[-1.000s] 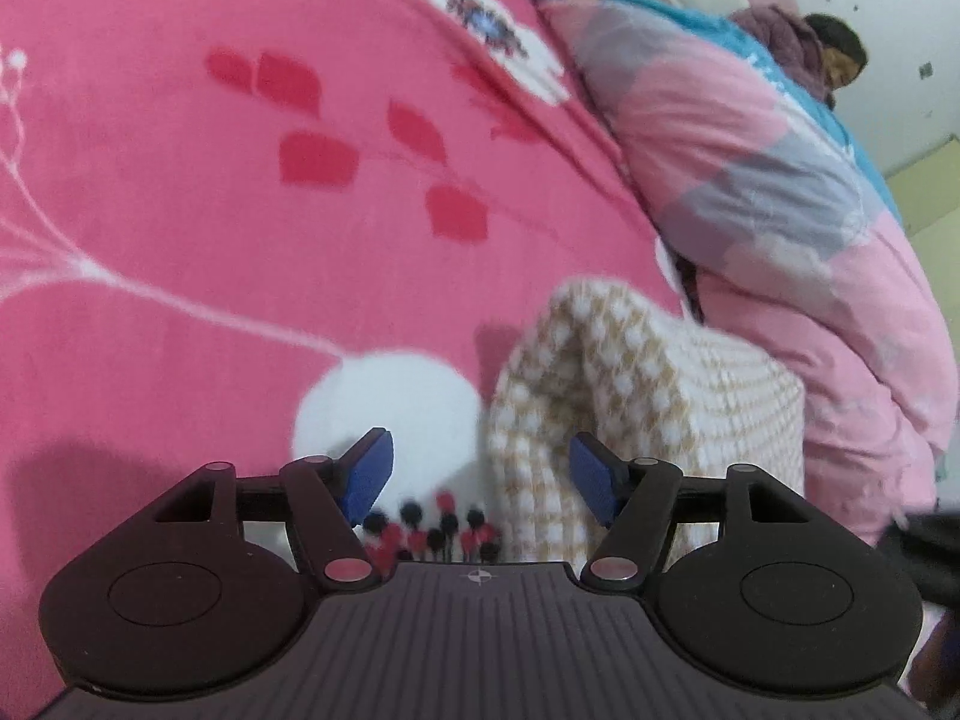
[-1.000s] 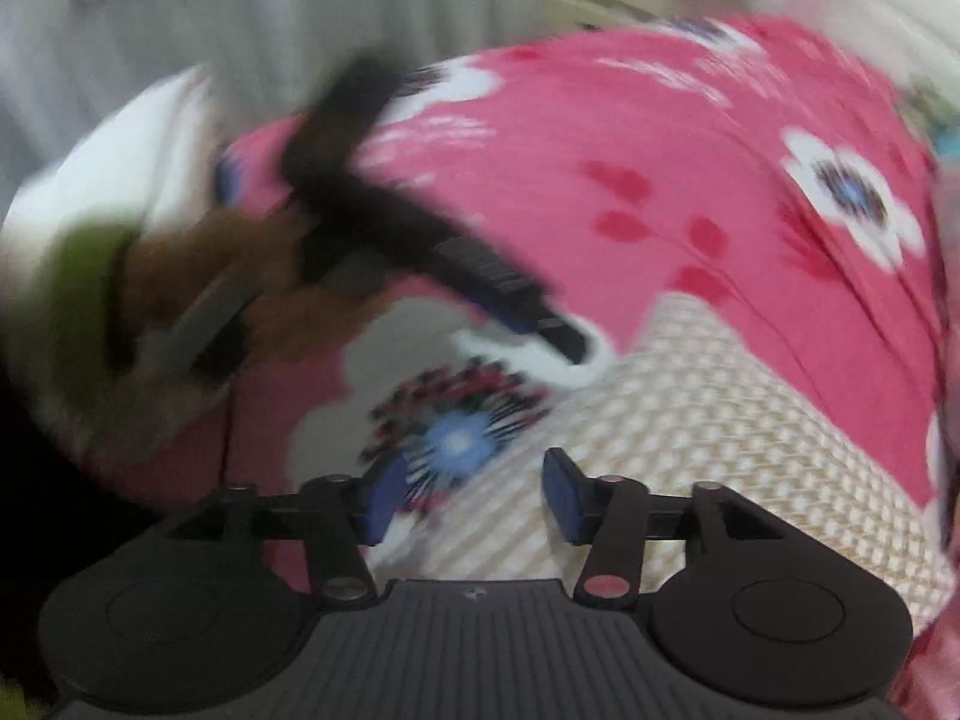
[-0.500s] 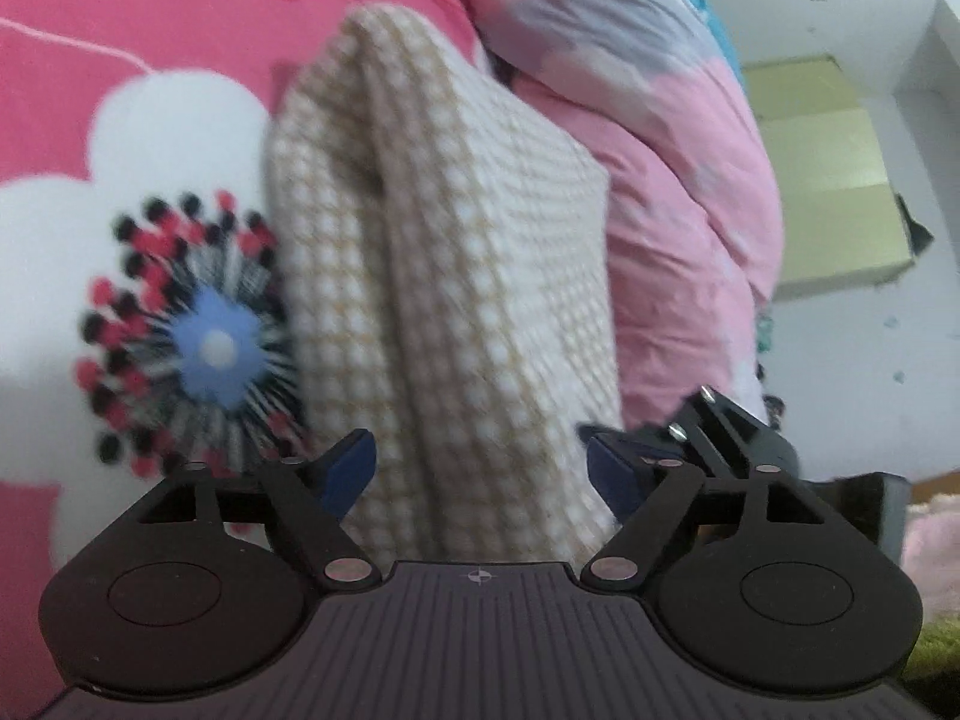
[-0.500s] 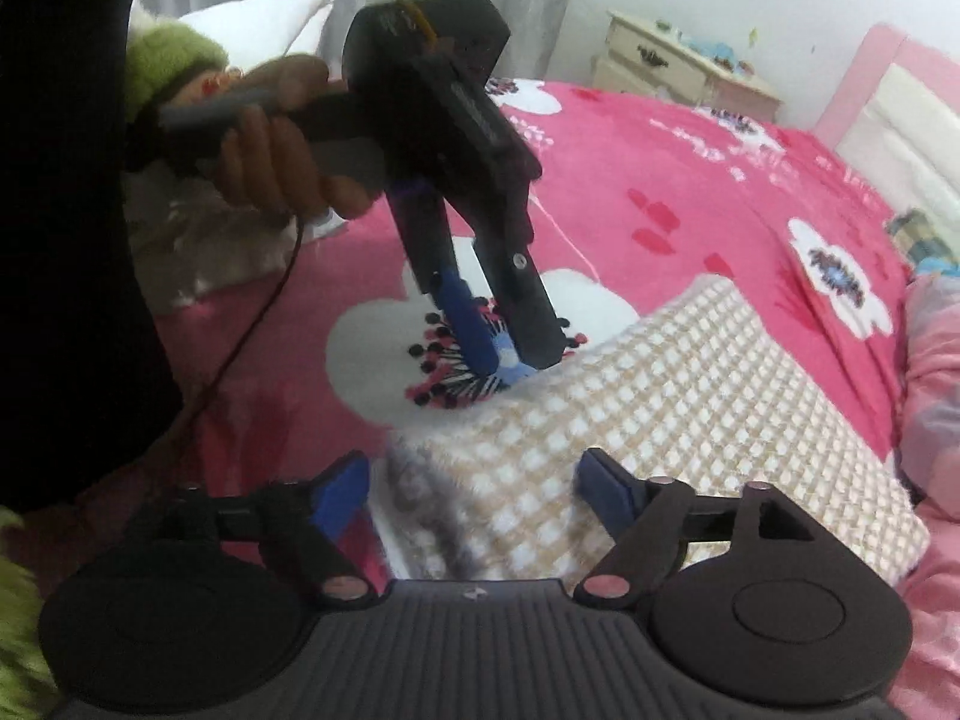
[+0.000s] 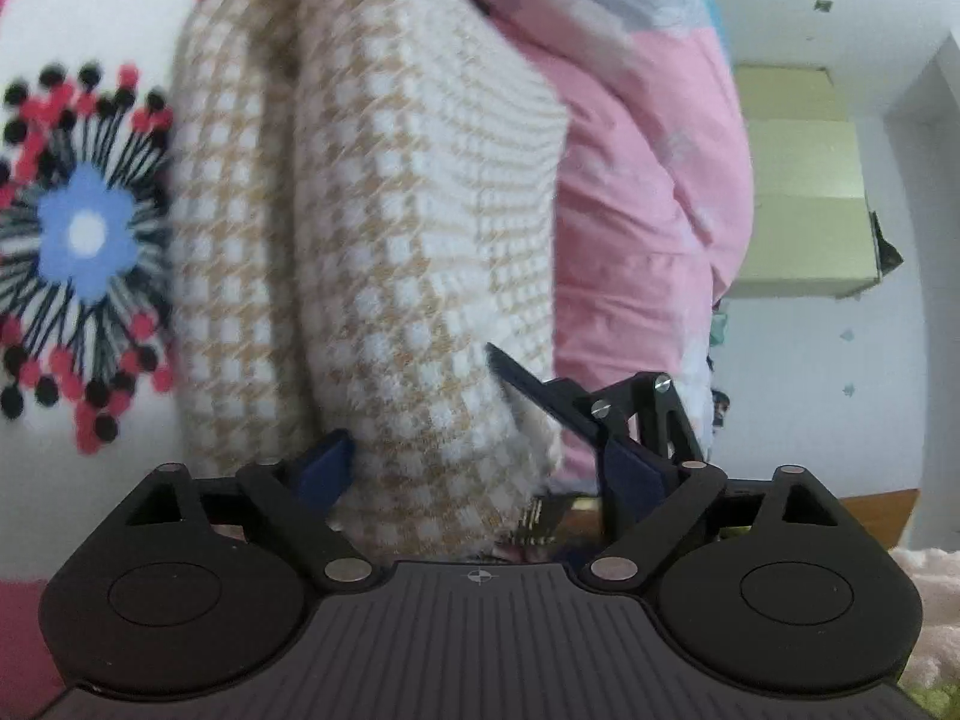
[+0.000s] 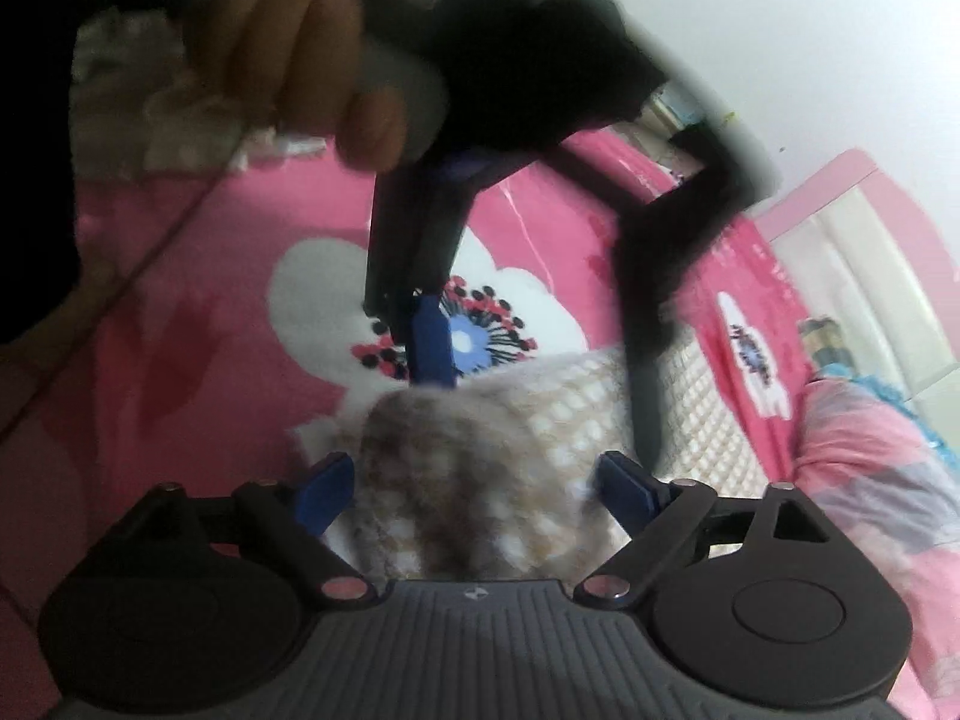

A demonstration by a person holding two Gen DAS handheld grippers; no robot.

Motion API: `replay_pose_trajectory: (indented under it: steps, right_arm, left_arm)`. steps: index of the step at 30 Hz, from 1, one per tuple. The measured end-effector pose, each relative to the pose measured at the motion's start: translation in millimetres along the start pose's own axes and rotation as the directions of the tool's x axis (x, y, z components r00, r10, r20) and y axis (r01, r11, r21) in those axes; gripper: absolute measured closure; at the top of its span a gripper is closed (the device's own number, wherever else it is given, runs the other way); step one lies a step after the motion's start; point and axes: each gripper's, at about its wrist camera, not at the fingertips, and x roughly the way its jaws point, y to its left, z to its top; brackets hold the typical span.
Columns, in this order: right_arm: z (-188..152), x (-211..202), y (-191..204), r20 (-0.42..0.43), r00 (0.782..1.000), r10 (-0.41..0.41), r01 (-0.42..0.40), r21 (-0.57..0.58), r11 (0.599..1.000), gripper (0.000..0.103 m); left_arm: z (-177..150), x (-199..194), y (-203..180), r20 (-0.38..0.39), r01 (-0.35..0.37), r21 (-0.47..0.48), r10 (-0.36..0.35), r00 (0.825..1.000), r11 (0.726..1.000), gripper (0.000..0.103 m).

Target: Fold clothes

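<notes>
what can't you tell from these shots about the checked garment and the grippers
- Left wrist view: garment type unclear; folded, top cut off by the frame.
- Right wrist view: garment's near end blurred, so right gripper contact is unclear.
- Right wrist view: left gripper motion-blurred; contact unclear.

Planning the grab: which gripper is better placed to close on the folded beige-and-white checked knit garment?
Both straddle the checked knit garment; the right gripper is better centred on its near corner, the left gripper sits off-centre.

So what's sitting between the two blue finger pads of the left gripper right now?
In the left wrist view, the folded checked knit garment fills the gap of the open left gripper.
</notes>
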Motion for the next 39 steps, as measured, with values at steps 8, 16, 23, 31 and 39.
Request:
replay_pose_trajectory:
  steps: [8, 16, 23, 31, 39]
  right_arm:
    - [0.3, 10.1, 2.6, -0.003, 0.99, -0.138, 0.137, -0.052, 0.989, 0.024]
    - [16.3, -24.6, -78.1, 0.011, 0.989, -0.147, 0.145, 0.072, 0.987, 0.044]
    - [31.4, -46.1, -190.7, 0.038, 0.994, -0.1, 0.064, 0.542, 0.838, 0.048]
    - [28.4, -54.3, -221.2, 0.056, 0.995, -0.086, 0.034, 0.612, 0.79, 0.05]
    - [16.2, -53.0, -272.3, 0.109, 0.992, -0.067, -0.031, 0.714, 0.7, 0.052]
  left_arm:
    - [2.1, -8.4, -8.6, 0.028, 0.086, -0.04, -0.085, 0.996, 0.996, 0.012]
    - [22.2, -63.2, -40.6, 0.256, -0.252, 0.247, 0.188, 0.948, 0.936, 0.013]
    - [56.4, -16.8, -43.2, 0.405, -0.689, 0.441, 0.557, 0.725, 0.576, 0.014]
    - [128.5, 11.4, 5.4, 0.499, -0.775, 0.401, 0.593, 0.632, 0.488, 0.003]
    - [106.9, -8.2, -7.9, 0.532, -0.73, 0.438, 0.504, 0.681, 0.524, 0.015]
